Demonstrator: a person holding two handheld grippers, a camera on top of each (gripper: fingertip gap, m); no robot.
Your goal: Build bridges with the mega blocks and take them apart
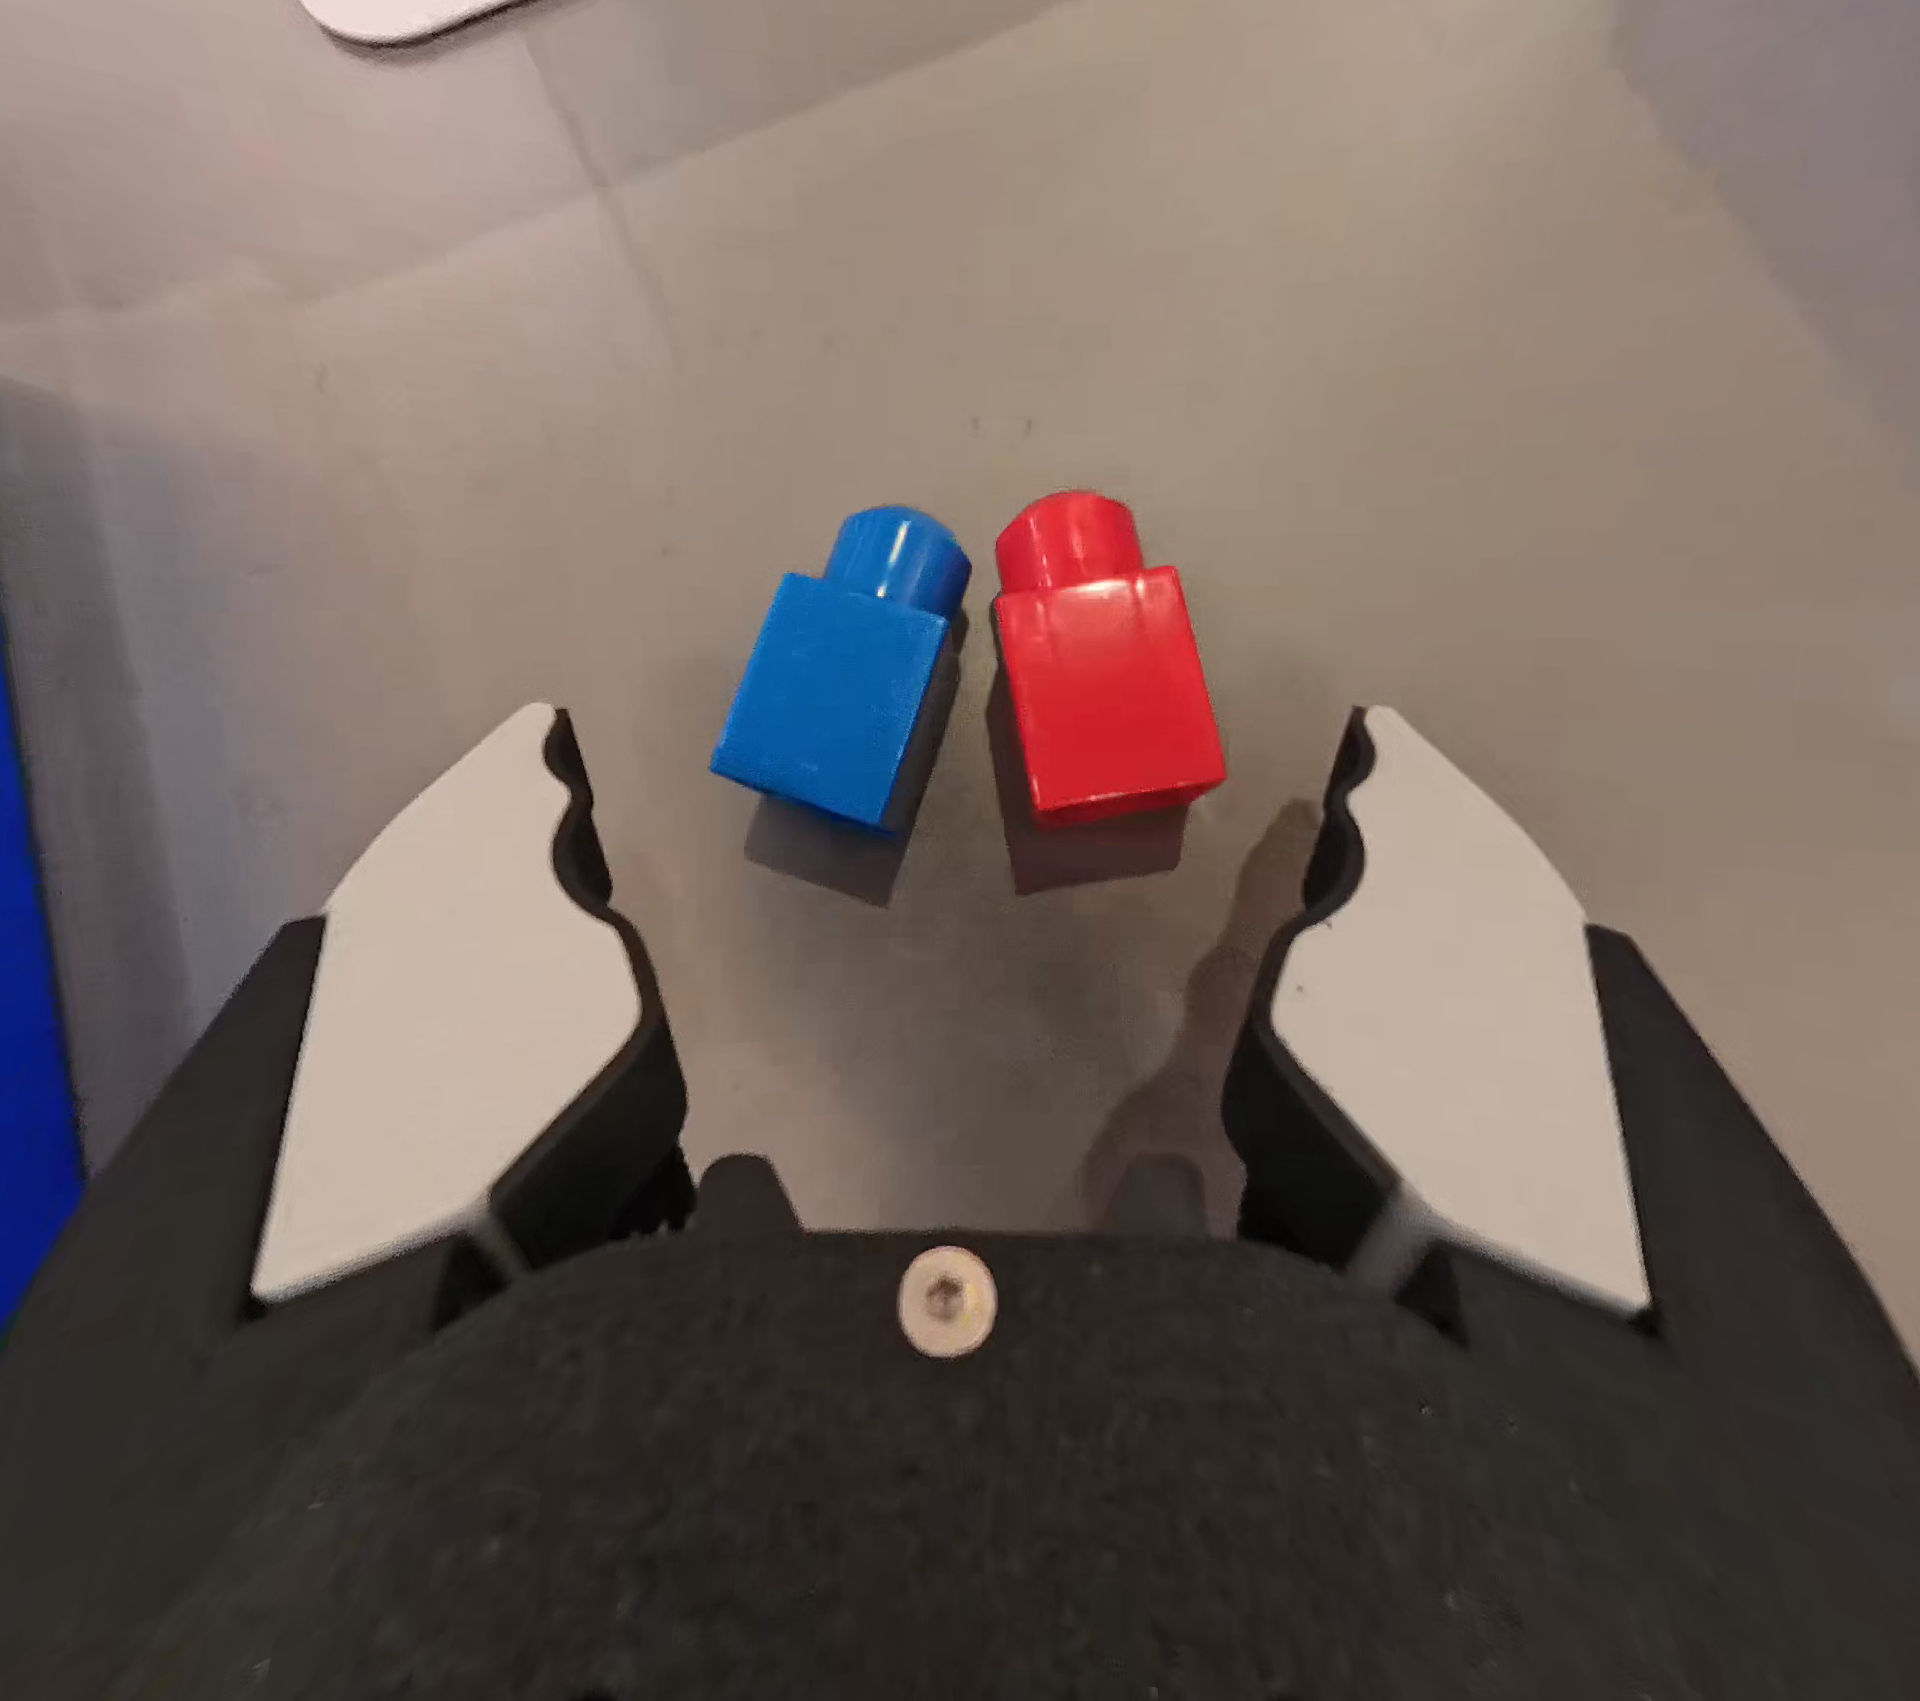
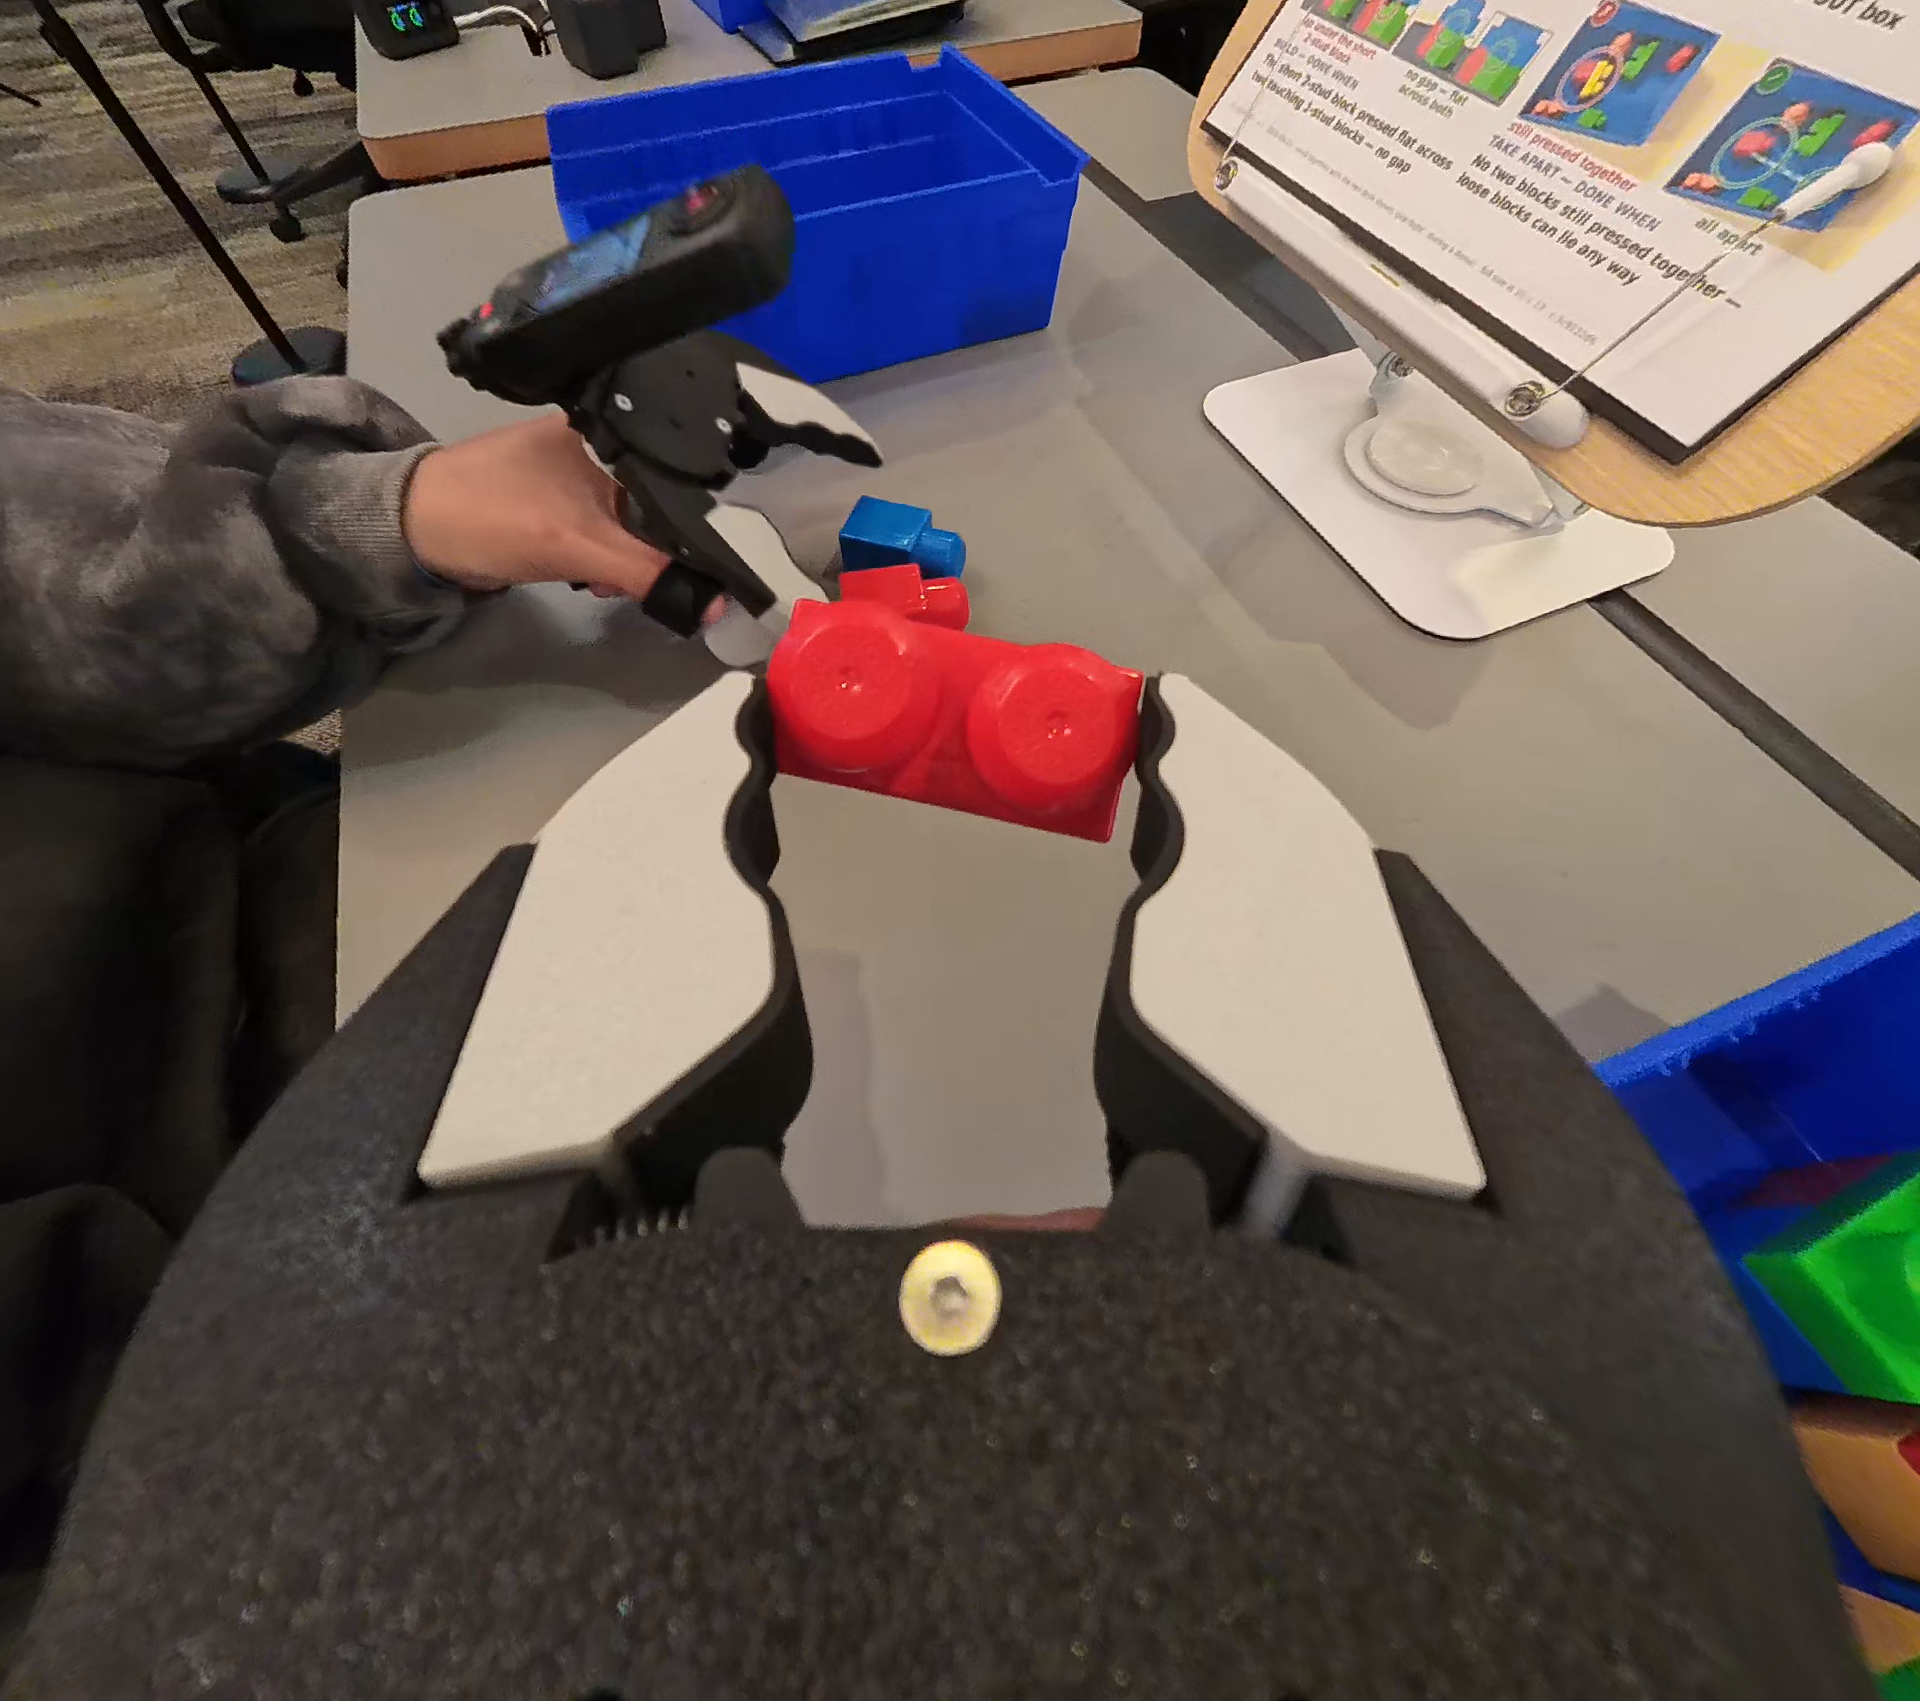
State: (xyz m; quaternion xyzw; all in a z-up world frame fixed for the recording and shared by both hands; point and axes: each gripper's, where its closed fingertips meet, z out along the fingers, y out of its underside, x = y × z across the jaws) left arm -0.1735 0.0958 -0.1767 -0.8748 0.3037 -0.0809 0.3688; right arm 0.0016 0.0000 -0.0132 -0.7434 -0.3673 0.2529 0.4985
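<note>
A red two-stud block (image 2: 951, 732) is pinched at its two ends between the fingertips of the right gripper (image 2: 951, 716), held above the grey table (image 2: 1351, 820) with its studs turned toward the camera and its body slightly tilted. Just beyond it, two small single-stud blocks lie on their sides on the table — a blue block (image 1: 842, 675) and a red block (image 1: 1101, 675), side by side and nearly touching at the studs, which point away from the left gripper. The left gripper (image 1: 956, 737) hovers just short of these two, its grey-and-black fingers spread wide and holding nothing; in the right wrist view it appears farther off, gripped by a hand (image 2: 530, 508) in a grey mottled sleeve. Behind the blocks stands an open blue bin (image 2: 821, 217). To the right, a white stand (image 2: 1434, 508) holds a tilted instruction board (image 2: 1621, 124) with printed pictures. At the near right edge sits another blue bin (image 2: 1766, 1121) with a green block (image 2: 1860, 1298) inside. On tables farther back are more blue bins, small black devices and a seated person — only partly in view.
</note>
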